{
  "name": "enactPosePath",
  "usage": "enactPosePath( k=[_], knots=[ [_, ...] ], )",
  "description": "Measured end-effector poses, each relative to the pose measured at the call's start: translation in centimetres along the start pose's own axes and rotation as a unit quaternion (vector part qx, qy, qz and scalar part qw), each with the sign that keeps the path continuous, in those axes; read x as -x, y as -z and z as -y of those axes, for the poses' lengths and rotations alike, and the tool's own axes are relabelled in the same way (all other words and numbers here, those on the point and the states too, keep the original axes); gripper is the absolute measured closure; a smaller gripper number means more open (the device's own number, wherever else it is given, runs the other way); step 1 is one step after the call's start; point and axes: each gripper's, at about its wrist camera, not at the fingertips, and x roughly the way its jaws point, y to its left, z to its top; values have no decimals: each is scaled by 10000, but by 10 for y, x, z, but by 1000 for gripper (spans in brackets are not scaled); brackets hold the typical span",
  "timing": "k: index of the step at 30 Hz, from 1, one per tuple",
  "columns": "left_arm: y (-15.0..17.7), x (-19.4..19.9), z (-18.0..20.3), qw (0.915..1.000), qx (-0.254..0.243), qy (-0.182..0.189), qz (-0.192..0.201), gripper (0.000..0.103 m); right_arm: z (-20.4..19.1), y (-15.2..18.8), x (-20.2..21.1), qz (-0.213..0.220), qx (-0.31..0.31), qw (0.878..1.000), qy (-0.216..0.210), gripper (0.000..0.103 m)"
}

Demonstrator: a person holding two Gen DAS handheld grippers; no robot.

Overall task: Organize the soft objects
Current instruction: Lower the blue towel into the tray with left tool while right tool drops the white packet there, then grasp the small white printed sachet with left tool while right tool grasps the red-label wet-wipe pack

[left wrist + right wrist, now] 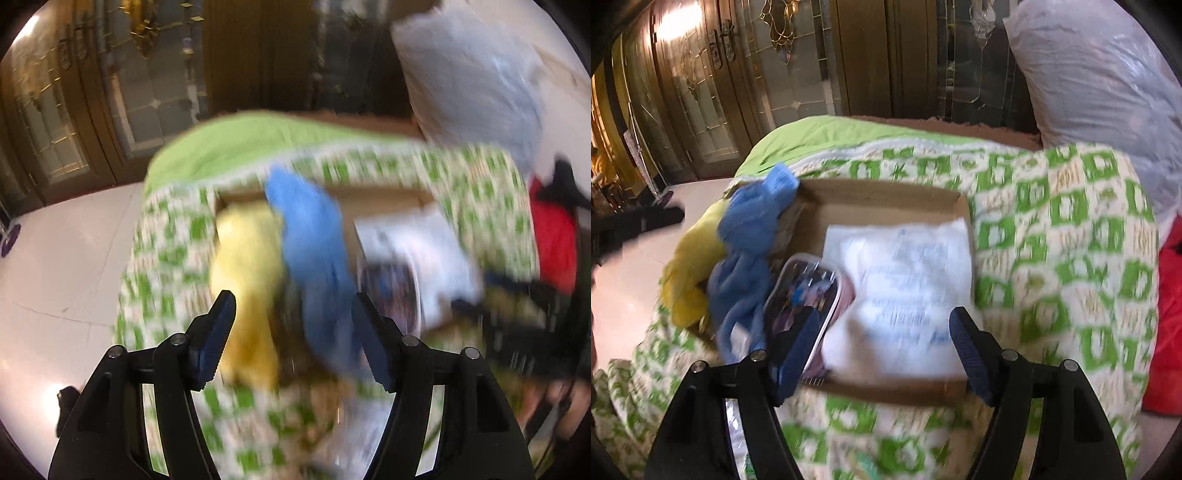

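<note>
Left gripper (293, 332), fingers spread wide and holding nothing, points down over the box's (886, 201) left edge, where the blue cloth (314, 254) and yellow cloth (251, 266) drape. Right gripper (886, 343), equally wide and empty, hovers at the box's near edge above the white packet (908, 280) and clear-lidded case (809, 291). The box sits on the green-patterned quilt (1052, 240).

Honestly nothing readable here. The white pack (905, 291) in the cardboard box (886, 199) has bluish print on it, but it's smeared by motion blur, same with the small dark packet (809, 291) beside it.
</note>
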Motion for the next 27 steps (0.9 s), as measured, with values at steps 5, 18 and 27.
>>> enactPosePath(
  k=[5, 18, 27],
  knots=[
    [63, 6, 9, 9994, -128, -188, -251, 37, -2, 27, 1, -290, -259, 9991, -153, 29],
    [102, 1, 9, 9969, 261, 205, -720, 38, -13, 78, 5, -1068, -404, 9925, -447, 29],
    [104, -2, 15, 9963, 132, 243, -819, 38, -35, 122, 22, -2112, -162, 9722, -999, 29]
  ],
)
